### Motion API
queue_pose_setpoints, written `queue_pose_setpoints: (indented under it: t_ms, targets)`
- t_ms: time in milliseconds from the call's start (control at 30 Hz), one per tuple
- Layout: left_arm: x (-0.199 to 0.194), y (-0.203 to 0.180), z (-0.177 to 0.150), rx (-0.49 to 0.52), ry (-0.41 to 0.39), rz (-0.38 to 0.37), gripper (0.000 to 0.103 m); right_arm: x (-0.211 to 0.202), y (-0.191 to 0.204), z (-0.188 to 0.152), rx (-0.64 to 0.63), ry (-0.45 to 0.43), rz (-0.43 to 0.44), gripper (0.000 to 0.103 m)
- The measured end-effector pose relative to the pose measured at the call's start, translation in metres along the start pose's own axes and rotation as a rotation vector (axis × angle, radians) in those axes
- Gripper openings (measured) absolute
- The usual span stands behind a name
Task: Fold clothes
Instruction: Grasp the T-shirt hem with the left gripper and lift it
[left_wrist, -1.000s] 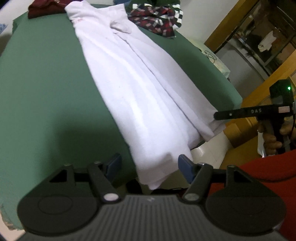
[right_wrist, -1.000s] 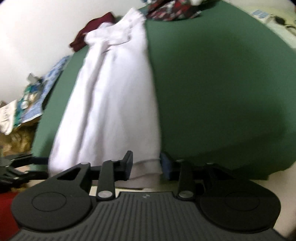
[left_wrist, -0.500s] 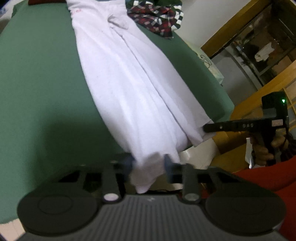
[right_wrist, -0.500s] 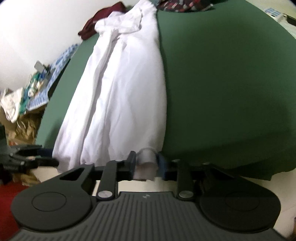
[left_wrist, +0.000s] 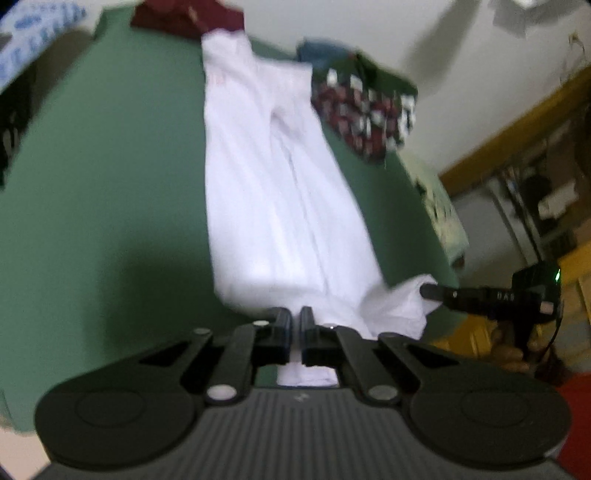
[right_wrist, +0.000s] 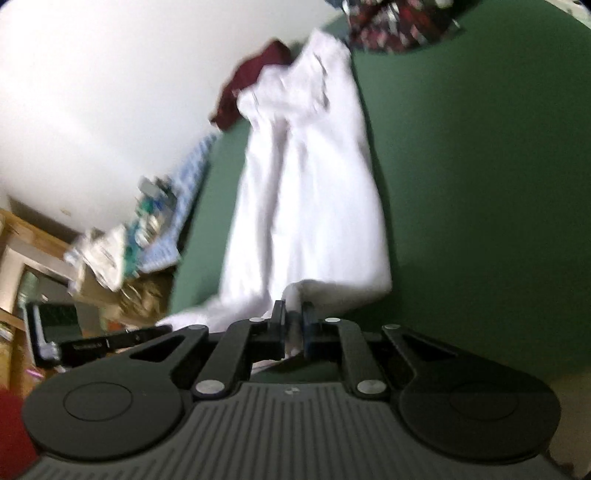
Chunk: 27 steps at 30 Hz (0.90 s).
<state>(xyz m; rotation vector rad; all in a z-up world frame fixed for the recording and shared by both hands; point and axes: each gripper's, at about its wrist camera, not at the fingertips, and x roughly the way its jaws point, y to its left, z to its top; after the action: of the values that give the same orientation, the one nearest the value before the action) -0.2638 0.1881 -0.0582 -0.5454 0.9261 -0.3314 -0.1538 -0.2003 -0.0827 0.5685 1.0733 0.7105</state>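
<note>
A long white garment (left_wrist: 280, 206) lies lengthwise on the green table (left_wrist: 103, 206); it also shows in the right wrist view (right_wrist: 310, 206). My left gripper (left_wrist: 297, 325) is shut on the garment's near hem at its left corner. My right gripper (right_wrist: 293, 325) is shut on the near hem at the right corner, and it shows from the side in the left wrist view (left_wrist: 428, 291). The near end of the garment is lifted off the table and curls over between the two grippers.
A red plaid shirt (left_wrist: 365, 122) and a maroon garment (left_wrist: 184, 18) lie at the table's far end. Wooden furniture (left_wrist: 517, 147) stands to the right. Clutter and a blue patterned cloth (right_wrist: 177, 206) lie off the table's left side.
Both grippers closed on the white garment's near hem and lifted it up and forward over the table. The views are blurred by the motion.
</note>
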Motion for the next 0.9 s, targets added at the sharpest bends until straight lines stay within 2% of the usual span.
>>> queue_pose_setpoints:
  t_ms: [167, 300, 400, 533, 567, 600, 633, 667, 700, 767, 867, 900]
  targets:
    - [0.016, -0.006, 0.04, -0.003, -0.087, 0.055, 0.0, 0.022, -0.017, 0.057, 0.03, -0.029, 0.065, 0.009]
    - [0.059, 0.002, 0.07, -0.018, -0.083, 0.128, 0.0, 0.053, -0.036, 0.092, 0.046, -0.01, 0.064, 0.009]
    - [0.086, 0.015, 0.083, -0.037, -0.086, 0.176, 0.0, 0.079, -0.047, 0.111, 0.048, -0.001, 0.026, 0.009]
    - [0.114, 0.037, 0.097, -0.076, -0.041, 0.176, 0.0, 0.102, -0.06, 0.124, 0.076, -0.023, 0.002, 0.011]
    - [0.121, 0.044, 0.1, -0.09, -0.016, 0.169, 0.003, 0.107, -0.064, 0.126, 0.087, -0.025, -0.002, 0.015]
    - [0.126, 0.054, 0.103, -0.129, 0.02, 0.158, 0.004, 0.111, -0.067, 0.127, 0.103, -0.023, -0.017, 0.023]
    - [0.123, 0.062, 0.103, -0.167, 0.023, 0.131, 0.005, 0.111, -0.068, 0.128, 0.115, -0.027, -0.032, 0.027]
    - [0.117, 0.069, 0.104, -0.204, 0.013, 0.099, 0.009, 0.109, -0.067, 0.129, 0.121, -0.038, -0.039, 0.029]
    - [0.108, 0.073, 0.106, -0.225, -0.014, 0.087, 0.021, 0.104, -0.064, 0.129, 0.104, -0.058, -0.046, 0.037]
    - [0.086, 0.073, 0.112, -0.207, -0.088, 0.108, 0.036, 0.092, -0.05, 0.129, 0.009, -0.103, -0.075, 0.037]
    - [0.056, 0.06, 0.118, -0.116, -0.131, 0.103, 0.045, 0.086, -0.015, 0.116, -0.267, -0.084, -0.155, 0.037]
    - [0.053, 0.051, 0.115, -0.06, -0.116, 0.113, 0.045, 0.087, -0.004, 0.11, -0.351, -0.06, -0.172, 0.037]
